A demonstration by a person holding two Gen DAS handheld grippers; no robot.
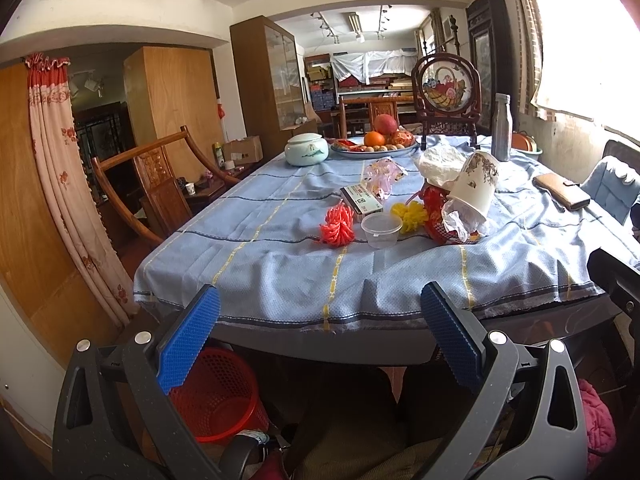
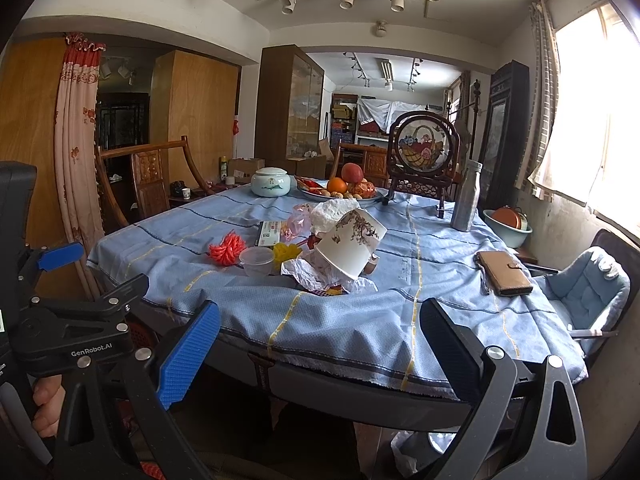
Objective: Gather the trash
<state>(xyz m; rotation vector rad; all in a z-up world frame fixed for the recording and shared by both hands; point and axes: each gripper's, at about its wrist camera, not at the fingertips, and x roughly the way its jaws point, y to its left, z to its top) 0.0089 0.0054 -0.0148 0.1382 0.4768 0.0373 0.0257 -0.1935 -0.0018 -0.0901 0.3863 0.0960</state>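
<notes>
Jaws spread and empty on both grippers, short of the table [image 2: 360, 392], where the crumpled white paper [image 2: 316, 276] at twelve o'clock looks light, soft, easily pinched at any raised fold

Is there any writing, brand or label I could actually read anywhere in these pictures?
"GenRobot.AI": white lettering on the black left gripper, seen from the right wrist camera.
Small flat white-and-green box on the blue tablecloth: printed label with a code square, too small to read.
Nothing else legible.

Tipped cup [image 2: 352, 246] on table [image 2: 360, 328], container [image 2: 256, 261] to its left, basket [image 1: 218, 394] under table edge
</notes>
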